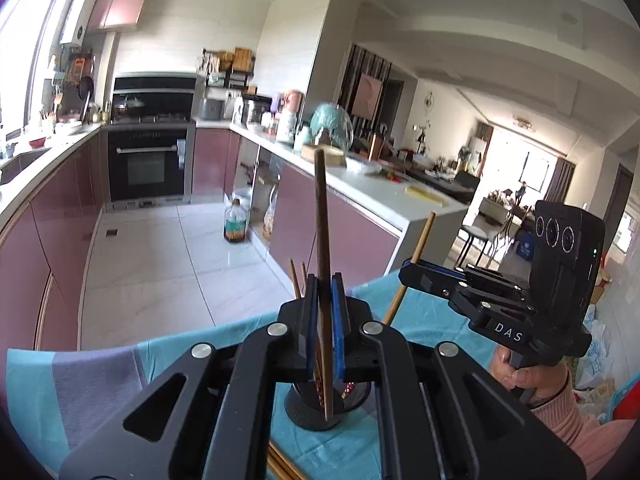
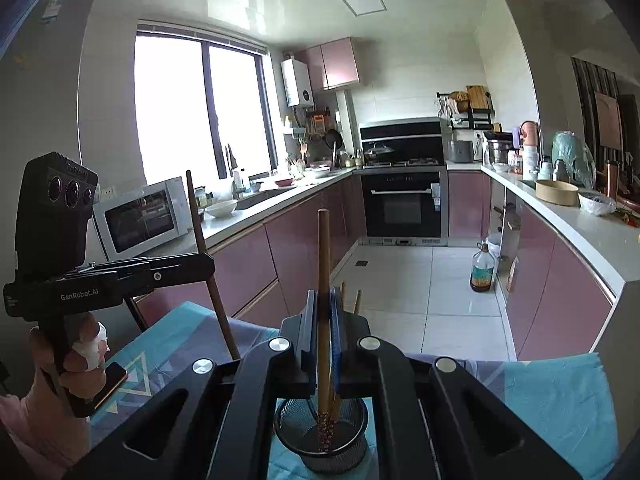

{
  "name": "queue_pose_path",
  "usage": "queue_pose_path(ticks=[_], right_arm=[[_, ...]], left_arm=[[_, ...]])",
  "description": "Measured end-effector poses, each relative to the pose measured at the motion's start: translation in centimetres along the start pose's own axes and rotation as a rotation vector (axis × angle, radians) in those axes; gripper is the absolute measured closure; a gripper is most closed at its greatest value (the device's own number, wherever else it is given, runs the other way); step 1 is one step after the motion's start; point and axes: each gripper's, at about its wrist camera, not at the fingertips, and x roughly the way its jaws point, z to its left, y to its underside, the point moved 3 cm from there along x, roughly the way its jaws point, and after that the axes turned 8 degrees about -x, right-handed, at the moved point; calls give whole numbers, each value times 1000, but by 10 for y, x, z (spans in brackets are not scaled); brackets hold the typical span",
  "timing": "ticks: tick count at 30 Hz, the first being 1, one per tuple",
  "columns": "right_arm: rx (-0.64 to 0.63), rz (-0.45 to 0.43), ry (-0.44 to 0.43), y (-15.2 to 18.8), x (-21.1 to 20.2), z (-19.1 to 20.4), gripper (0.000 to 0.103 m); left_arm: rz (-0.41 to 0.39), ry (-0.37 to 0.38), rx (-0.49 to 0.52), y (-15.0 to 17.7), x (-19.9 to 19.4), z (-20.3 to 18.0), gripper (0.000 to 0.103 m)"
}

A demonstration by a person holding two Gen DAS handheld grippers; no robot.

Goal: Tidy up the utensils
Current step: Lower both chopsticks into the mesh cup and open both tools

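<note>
My left gripper [image 1: 325, 280] is shut on a dark brown chopstick [image 1: 321, 216], held upright with its lower end in the black mesh holder [image 1: 308, 416]. My right gripper [image 2: 323, 298] is shut on a light wooden chopstick [image 2: 323, 256], also upright with its tip inside the mesh holder [image 2: 352, 440]. Other chopsticks stand in the holder. In the left wrist view the right gripper [image 1: 412, 270] shows at right with its chopstick [image 1: 420, 248]. In the right wrist view the left gripper [image 2: 206, 264] shows at left with its chopstick [image 2: 196, 216].
The holder stands on a table with a blue and grey patterned cloth [image 2: 560, 400]. More chopsticks [image 1: 280, 466] lie on the cloth near the front. A phone [image 2: 114, 380] lies at the left. Kitchen counters [image 1: 360, 188], pink cabinets and an oven [image 2: 404, 208] lie beyond.
</note>
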Motion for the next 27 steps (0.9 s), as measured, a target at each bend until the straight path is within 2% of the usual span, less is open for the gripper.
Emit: queue_pose_path(ticks=[5, 8, 14, 19, 27], right_arm=[[17, 100, -25, 20, 23, 0, 98], [32, 121, -29, 27, 29, -1, 98], [47, 120, -29, 26, 28, -6, 98], [59, 118, -34, 26, 30, -8, 98], [65, 126, -37, 29, 32, -11, 98]], left_arm=[[76, -13, -18, 10, 31, 14, 96], [92, 7, -42, 11, 38, 22, 96], [51, 64, -57, -3, 24, 24, 96], [8, 66, -59, -17, 13, 25, 96], [32, 51, -86, -15, 20, 28, 96]])
